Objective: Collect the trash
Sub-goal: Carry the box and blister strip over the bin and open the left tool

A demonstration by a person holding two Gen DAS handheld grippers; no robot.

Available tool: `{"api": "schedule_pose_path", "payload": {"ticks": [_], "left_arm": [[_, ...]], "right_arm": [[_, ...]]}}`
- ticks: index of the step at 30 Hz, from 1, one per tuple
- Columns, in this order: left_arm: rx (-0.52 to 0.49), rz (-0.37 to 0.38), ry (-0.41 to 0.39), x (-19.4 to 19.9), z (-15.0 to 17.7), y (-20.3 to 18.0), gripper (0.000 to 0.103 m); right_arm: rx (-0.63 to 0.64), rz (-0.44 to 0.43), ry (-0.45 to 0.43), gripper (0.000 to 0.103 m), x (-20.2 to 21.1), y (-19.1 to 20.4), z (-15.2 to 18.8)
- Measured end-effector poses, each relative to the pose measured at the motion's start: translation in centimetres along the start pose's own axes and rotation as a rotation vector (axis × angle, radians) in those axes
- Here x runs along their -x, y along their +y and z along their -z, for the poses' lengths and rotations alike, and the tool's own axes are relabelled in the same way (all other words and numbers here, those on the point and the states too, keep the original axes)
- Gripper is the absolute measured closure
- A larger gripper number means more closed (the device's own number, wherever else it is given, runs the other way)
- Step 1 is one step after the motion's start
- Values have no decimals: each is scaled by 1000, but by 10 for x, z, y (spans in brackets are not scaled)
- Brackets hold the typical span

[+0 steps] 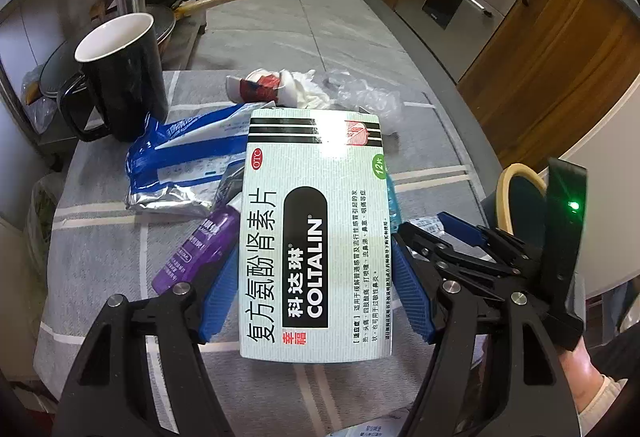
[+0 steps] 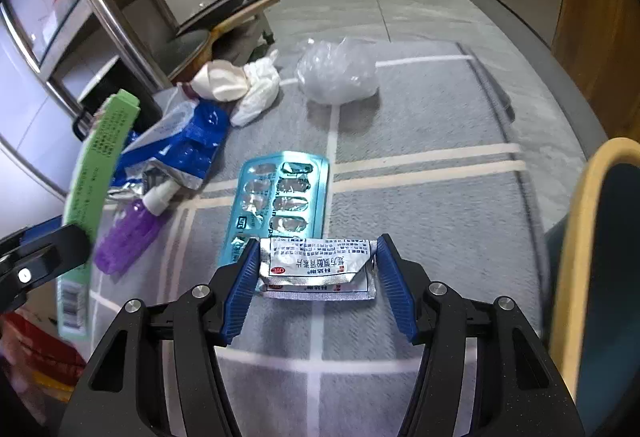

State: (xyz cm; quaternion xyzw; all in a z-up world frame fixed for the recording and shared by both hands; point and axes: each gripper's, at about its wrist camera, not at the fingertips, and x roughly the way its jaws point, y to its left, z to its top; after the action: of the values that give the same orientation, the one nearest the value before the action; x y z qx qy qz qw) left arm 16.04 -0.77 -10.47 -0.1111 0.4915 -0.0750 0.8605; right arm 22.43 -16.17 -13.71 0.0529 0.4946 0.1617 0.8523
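A grey mat with pale stripes [image 2: 432, 205] carries the litter; whether it lies on a counter or the floor cannot be told. The black mug [image 1: 120, 77] stands at the mat's far left corner. Next in size, the Coltalin medicine box [image 1: 316, 233] is lifted off the mat and held flat between the blue pads of the left claw [image 1: 316, 301], which presses on its two long sides. Behind it a torn blue foil pouch [image 1: 176, 161] lies near the left edge, just in front of the mug, and a crumpled clear plastic bag [image 2: 340, 73] sits toward the far edge, with a white tissue wad [image 2: 256, 89] just beside it on the left. A purple spray bottle [image 2: 128, 237] lies by the pouch at the left edge. Nearer the middle, an emptied teal blister pack [image 2: 280, 201] lies flat on the mat. Smallest is the folded silver medicine sachet [image 2: 316, 265], at the near end of the blister pack and partly overlapping it; the right claw [image 2: 316, 277] straddles it, both pads touching its short ends, so it looks freshly pinched rather than firmly clamped. The step in hand appears to be picking up this sachet while the box is already gathered. The next move likely calls for a firmer squeeze without buckling the foil, then a straight lift clear of the blister pack, and carrying both pieces to a bin, which is not visible here.
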Motion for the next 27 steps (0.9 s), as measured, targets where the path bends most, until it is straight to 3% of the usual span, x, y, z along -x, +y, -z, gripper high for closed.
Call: {"api": "schedule_pose_path", "payload": {"ticks": [18, 27], "left_arm": [[-55, 58, -45, 18, -3, -23, 34], [-117, 144, -33, 22, -4, -68, 34]], "right_arm": [[5, 41, -101, 43, 105, -28, 22], [-40, 83, -170, 43, 154, -61, 42]]}}
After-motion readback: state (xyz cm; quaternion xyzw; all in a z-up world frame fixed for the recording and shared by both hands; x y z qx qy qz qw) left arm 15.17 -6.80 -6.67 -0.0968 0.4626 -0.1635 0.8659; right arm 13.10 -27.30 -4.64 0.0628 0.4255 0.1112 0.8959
